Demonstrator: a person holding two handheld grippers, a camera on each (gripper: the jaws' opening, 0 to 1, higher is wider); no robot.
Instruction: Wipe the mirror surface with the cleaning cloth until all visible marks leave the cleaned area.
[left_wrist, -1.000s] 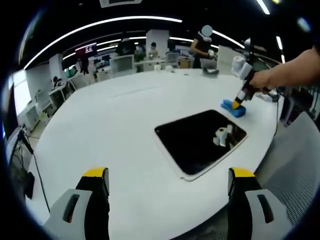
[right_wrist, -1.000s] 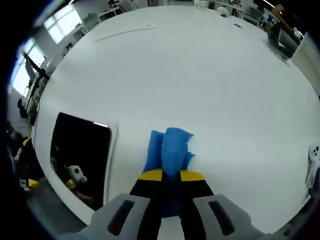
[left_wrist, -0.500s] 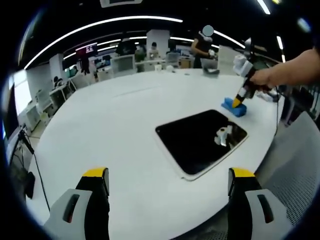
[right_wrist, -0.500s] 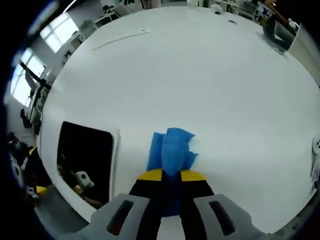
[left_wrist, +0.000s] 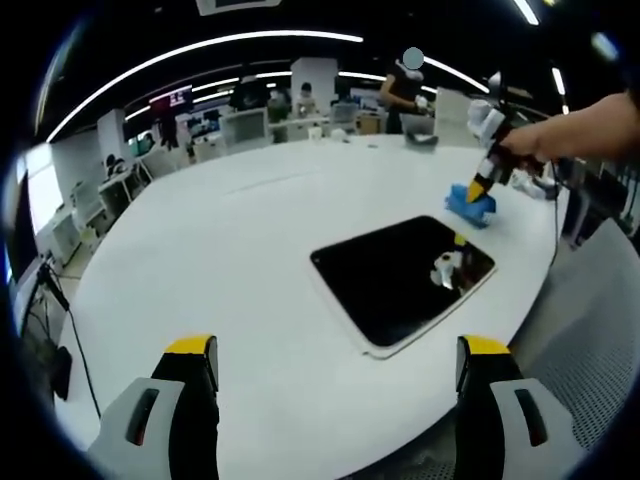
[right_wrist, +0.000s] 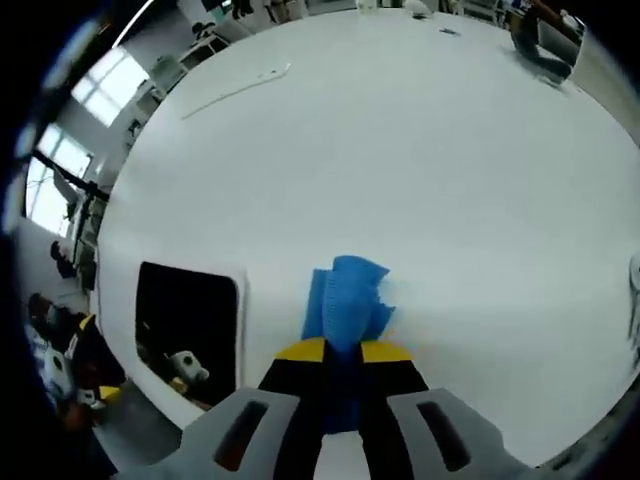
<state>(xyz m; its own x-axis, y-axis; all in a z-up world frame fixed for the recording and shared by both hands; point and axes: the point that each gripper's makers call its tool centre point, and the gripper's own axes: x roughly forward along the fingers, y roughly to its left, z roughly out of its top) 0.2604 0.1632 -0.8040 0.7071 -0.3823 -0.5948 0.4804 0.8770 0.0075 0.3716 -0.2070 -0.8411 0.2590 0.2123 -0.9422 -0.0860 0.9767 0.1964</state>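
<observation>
A dark rectangular mirror (left_wrist: 402, 278) with a white rim lies flat on the round white table (left_wrist: 230, 250), reflecting a gripper; I also see the mirror (right_wrist: 190, 325) at the lower left of the right gripper view. The blue cleaning cloth (right_wrist: 347, 300) hangs from my right gripper (right_wrist: 343, 352), whose jaws are shut on it, lifted above the table. In the left gripper view that right gripper (left_wrist: 480, 187) holds the cloth (left_wrist: 469, 205) just beyond the mirror's far right corner. My left gripper (left_wrist: 338, 365) stands open over the table's near edge, nothing between its jaws.
An office with desks, monitors and people lies beyond the table's far edge. A dark object (right_wrist: 545, 45) sits at the table's far right edge. A grey mesh chair (left_wrist: 600, 330) stands at the right. A person's arm (left_wrist: 590, 130) reaches in from the right.
The right gripper has lifted the cloth up off the table, so the table and mirror look smaller in its view. The left gripper has stayed still.
</observation>
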